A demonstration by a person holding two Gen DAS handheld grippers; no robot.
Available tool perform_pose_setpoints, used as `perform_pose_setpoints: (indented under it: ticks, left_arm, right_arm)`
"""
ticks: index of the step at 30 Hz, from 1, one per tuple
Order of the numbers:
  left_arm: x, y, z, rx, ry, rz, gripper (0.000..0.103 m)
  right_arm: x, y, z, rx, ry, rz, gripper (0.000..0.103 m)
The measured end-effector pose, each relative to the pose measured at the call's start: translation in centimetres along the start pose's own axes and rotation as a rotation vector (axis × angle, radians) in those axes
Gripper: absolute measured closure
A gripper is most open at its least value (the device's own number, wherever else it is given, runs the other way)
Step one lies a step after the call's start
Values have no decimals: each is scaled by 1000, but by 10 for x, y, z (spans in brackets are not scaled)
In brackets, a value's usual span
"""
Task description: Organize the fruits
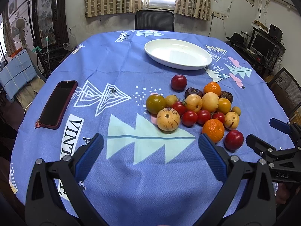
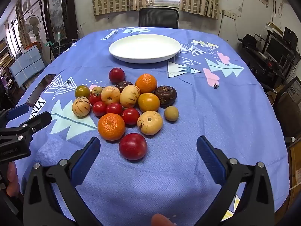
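Observation:
A pile of fruit (image 1: 195, 107) (image 2: 124, 103) lies on the blue tablecloth: oranges, red cherry tomatoes, striped yellow melons, dark fruits, a green tomato. Beyond it sits an empty white oval plate (image 1: 160, 60) (image 2: 120, 56). A red plum (image 2: 132, 146) (image 1: 233, 139) lies nearest, just ahead of my right gripper (image 2: 148, 146), which is open around empty space. My left gripper (image 1: 150, 145) is open too, over bare cloth to the left of the pile. In the left wrist view the right gripper (image 1: 263, 131) shows at the right edge; the left gripper (image 2: 32, 113) shows in the right wrist view.
A phone in a red case (image 1: 58, 104) lies on the cloth at the left. A black chair (image 1: 154, 20) stands behind the table under the window. A desk with monitors (image 1: 263, 45) is to the right, another chair (image 1: 287, 92) near the table edge.

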State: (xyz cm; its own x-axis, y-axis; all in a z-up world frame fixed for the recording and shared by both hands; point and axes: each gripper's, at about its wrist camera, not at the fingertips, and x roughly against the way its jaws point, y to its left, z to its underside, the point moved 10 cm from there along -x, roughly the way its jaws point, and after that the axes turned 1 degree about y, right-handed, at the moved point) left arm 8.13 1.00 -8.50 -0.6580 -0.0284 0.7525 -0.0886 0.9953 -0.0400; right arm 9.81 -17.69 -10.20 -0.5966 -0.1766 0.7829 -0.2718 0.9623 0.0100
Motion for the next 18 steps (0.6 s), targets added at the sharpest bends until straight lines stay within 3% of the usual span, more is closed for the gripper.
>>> perform_pose_setpoints:
  ticks: [18]
  left_arm:
    - [-1,-3,1,-4,2,2,2]
  right_arm:
    - [-1,1,0,-6,-2,-10,1]
